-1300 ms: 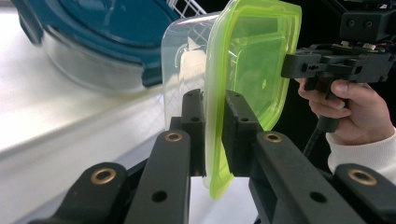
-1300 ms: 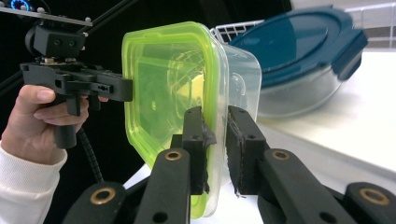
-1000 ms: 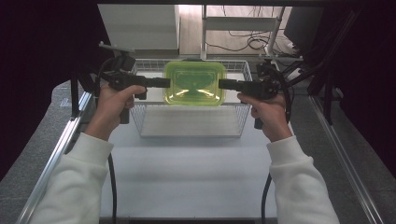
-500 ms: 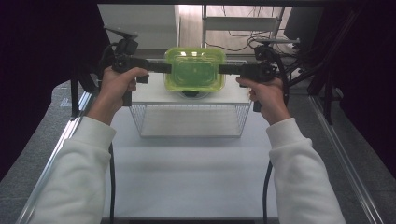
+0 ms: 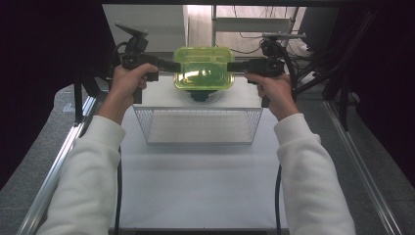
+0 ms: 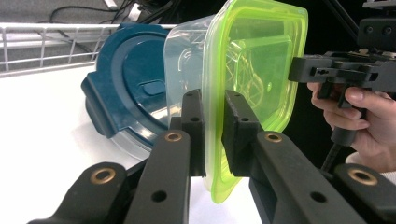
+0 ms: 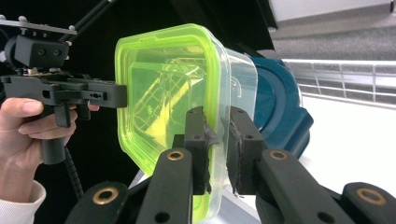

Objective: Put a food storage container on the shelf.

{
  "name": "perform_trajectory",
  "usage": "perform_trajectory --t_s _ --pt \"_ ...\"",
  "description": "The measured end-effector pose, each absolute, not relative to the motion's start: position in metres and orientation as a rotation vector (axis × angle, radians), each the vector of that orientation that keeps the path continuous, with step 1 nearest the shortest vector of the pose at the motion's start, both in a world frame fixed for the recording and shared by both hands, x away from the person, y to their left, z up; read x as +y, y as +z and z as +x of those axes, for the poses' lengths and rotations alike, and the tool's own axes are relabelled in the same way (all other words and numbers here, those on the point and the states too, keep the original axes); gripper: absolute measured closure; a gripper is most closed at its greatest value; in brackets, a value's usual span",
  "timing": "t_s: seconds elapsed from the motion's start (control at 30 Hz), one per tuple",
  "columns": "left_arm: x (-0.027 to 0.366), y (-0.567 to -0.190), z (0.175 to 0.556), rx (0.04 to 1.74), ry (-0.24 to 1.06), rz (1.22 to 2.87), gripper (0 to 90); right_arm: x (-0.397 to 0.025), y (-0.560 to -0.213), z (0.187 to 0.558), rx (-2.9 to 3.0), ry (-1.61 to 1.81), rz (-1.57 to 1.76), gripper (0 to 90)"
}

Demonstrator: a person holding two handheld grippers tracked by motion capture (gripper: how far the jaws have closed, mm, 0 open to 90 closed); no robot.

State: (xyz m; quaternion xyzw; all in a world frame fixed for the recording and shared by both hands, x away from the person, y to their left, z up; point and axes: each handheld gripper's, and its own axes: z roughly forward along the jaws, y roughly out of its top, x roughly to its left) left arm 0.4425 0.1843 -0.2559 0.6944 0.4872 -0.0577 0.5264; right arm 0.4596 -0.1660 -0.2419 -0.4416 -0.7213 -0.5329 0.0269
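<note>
A clear container with a lime-green lid (image 5: 203,67) hangs in the air between both grippers, beyond the far wall of the wire basket (image 5: 197,110). My left gripper (image 5: 174,65) is shut on the lid's left rim, my right gripper (image 5: 231,66) on its right rim. In the left gripper view the jaws (image 6: 212,135) clamp the green edge of the container (image 6: 254,65). In the right gripper view the gripper (image 7: 218,144) pinches the container (image 7: 163,93) on its opposite edge. A round container with a dark blue lid (image 5: 200,95) sits on the table just beneath it.
The wire basket stands on the white table (image 5: 195,181) in front of the held container. The blue-lidded container (image 6: 126,88) lies close behind the held one in both gripper views. Metal rails (image 5: 58,161) line the table sides, and cables lie at the back.
Both grippers carried the green-lidded container from above the basket away from the person, past its far wall, to above the blue-lidded container.
</note>
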Motion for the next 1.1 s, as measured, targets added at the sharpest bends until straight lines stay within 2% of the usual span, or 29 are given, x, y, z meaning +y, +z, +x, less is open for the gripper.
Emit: perform_trajectory --t_s 0.57,0.83,0.93,1.0,1.1 --pt "0.190 -0.281 0.472 1.224 -0.261 1.474 73.3 -0.163 -0.262 0.494 -2.027 -1.583 -1.535 71.9" --pt "0.190 -0.288 0.473 1.227 -0.254 1.422 71.0 -0.163 -0.266 0.497 -1.977 -1.591 -1.556 69.9" --pt "0.188 -0.287 0.473 1.248 -0.225 1.429 64.6 -0.163 -0.268 0.498 -1.967 -1.606 -1.548 68.5" --pt "0.187 -0.288 0.474 1.262 -0.204 1.430 58.4 -0.163 -0.269 0.499 -1.975 -1.614 -1.555 61.7" --pt "0.188 -0.287 0.473 1.285 -0.166 1.420 43.2 -0.164 -0.271 0.501 -1.985 -1.650 -1.561 40.9"
